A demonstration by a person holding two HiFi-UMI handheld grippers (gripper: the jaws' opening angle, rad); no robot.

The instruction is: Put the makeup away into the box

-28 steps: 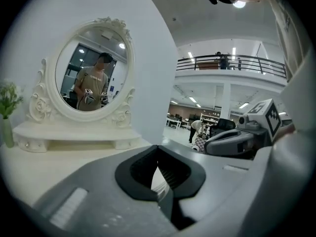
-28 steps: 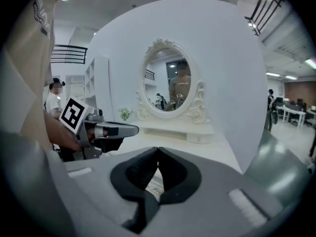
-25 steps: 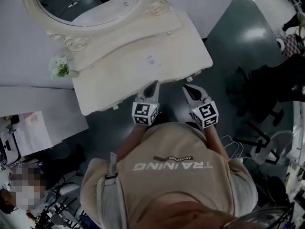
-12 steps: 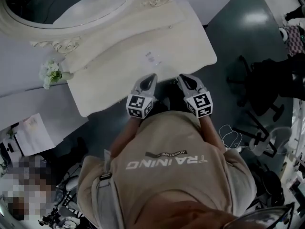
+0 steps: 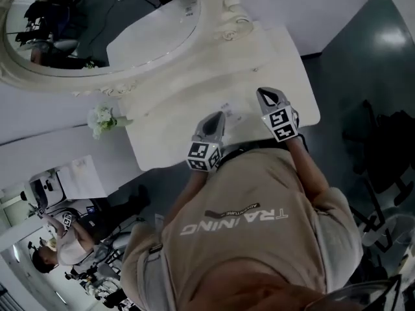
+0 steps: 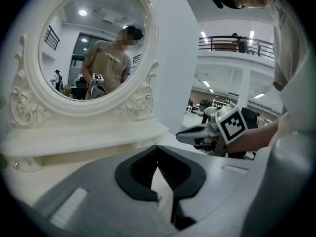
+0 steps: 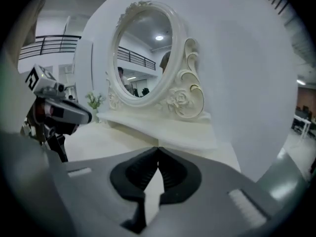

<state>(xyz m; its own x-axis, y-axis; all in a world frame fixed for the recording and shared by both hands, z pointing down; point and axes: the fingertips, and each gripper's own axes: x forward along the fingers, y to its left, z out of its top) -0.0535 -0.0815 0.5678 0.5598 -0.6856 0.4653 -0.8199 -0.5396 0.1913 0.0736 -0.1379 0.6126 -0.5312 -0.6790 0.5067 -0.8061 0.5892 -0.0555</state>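
2 tongs [image 5: 216, 116] [image 5: 263, 92] shut, vase [image 5: 120, 120] w/ flowers [image 5: 98, 117]

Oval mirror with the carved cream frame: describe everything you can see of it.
The oval mirror stands upright on the raised back shelf of the cream dressing table, in front of a white wall. Its cream frame, seemingly painted carving, has scrolls up the sides and rose clusters at both lower corners. The glass looks whole, reflecting a person in a beige T-shirt and a lit hall. A small white flower bunch sits beside its base.
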